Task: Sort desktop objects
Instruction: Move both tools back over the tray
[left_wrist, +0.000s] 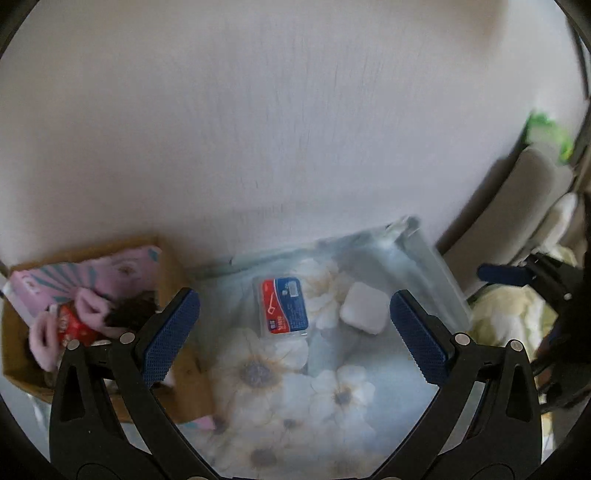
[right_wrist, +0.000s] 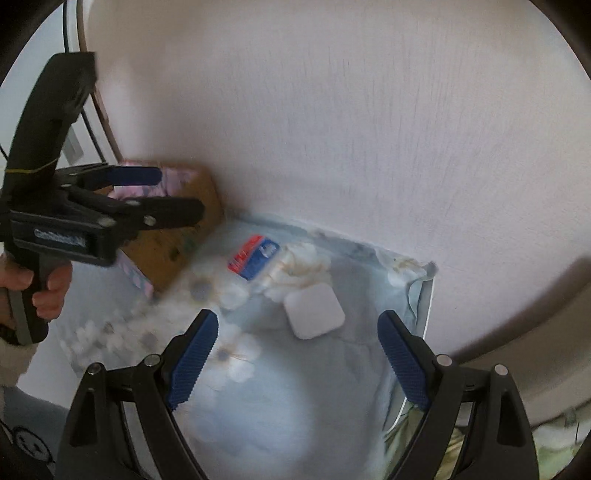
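Note:
A red and blue flat box (left_wrist: 281, 307) and a white square case (left_wrist: 364, 308) lie on a pale blue floral cloth (left_wrist: 295, 387). My left gripper (left_wrist: 293, 314) is open and empty, hovering above them with the box between its fingers. My right gripper (right_wrist: 297, 334) is open and empty, just short of the white case (right_wrist: 314, 311); the red and blue box (right_wrist: 253, 256) lies beyond it. The left gripper also shows in the right wrist view (right_wrist: 166, 195), open, over the cardboard box.
A cardboard box (left_wrist: 173, 266) at the left holds pink fabric, a pink pack and a red packet (left_wrist: 74, 326). A white wall (left_wrist: 258, 110) stands behind the cloth. A beige cushion (left_wrist: 532, 192) and yellowish fabric are at the right.

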